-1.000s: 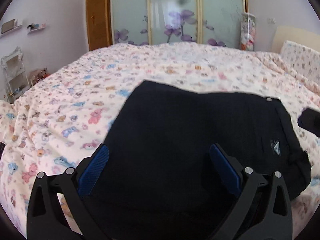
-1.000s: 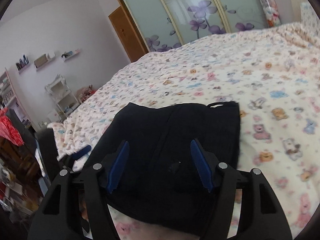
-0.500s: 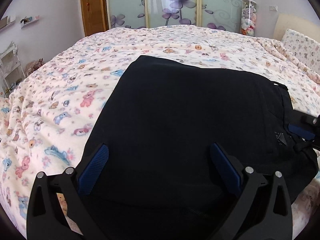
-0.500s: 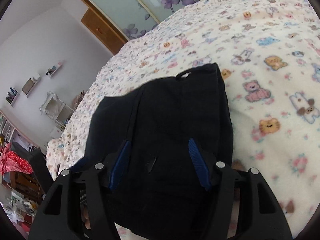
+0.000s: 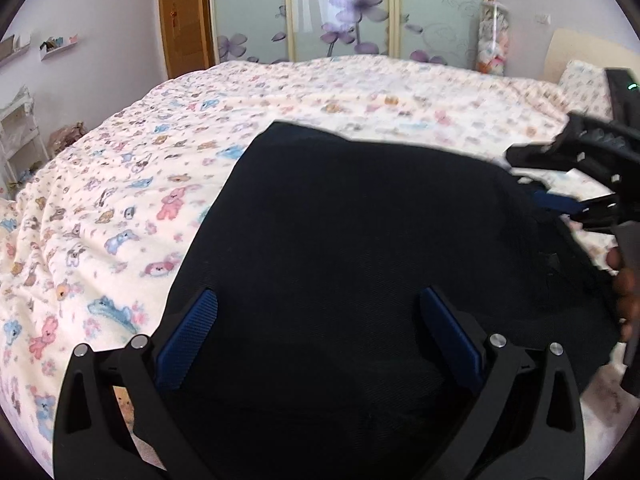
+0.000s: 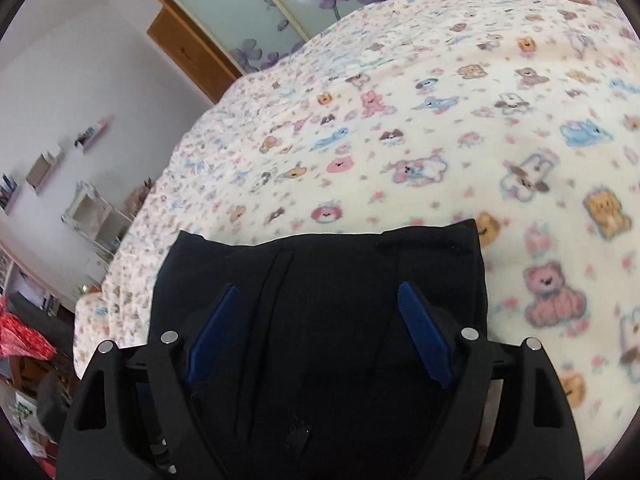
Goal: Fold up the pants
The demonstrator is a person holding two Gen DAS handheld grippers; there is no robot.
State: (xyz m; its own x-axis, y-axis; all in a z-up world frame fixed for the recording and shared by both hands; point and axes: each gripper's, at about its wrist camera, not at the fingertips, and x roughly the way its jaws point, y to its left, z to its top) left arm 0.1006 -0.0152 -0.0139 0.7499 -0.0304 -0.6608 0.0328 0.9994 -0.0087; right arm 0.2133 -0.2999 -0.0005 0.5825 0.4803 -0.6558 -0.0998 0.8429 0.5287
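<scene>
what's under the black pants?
The folded black fabric pants lie on a cream blanket with cartoon animal prints. What the pants cover cannot be seen.

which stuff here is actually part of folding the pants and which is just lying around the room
Part of the job:
- black pants, lying on the bed
- left gripper, jaws wide over the pants
- right gripper, jaws opening above the pants, pads not pressing the cloth
- bedspread, the work surface

Just lying about:
- wardrobe doors
- wooden door
- wall shelves
- white rack
</scene>
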